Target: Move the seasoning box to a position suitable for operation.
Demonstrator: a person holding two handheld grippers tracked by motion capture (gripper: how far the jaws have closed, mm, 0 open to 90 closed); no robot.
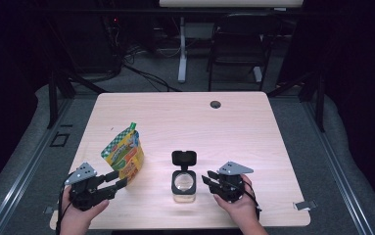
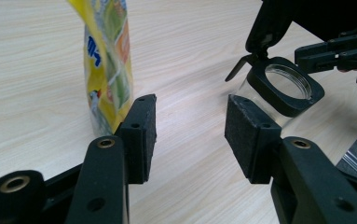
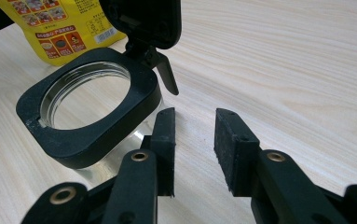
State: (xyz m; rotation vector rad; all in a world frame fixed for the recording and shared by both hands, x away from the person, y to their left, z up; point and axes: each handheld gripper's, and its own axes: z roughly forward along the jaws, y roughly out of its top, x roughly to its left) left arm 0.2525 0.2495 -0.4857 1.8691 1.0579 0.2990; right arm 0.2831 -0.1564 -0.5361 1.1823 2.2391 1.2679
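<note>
Pouch (image 1: 123, 154) is stood upright on the desk (image 1: 253, 127) at front left, with the jar (image 1: 184, 184) just to its right and its hinged lid (image 1: 184, 157) flipped back, so the mouth is left clear, likely for filling from the pouch. Left hand-held gripper (image 1: 118, 179) is held beside the pouch base with jaws apart and nothing gripped, apparently lined up for a grab. Right hand-held gripper (image 1: 209, 177) is kept next to the jar, jaws part open and empty, one pad just beside the glass, probably to steady it.
</note>
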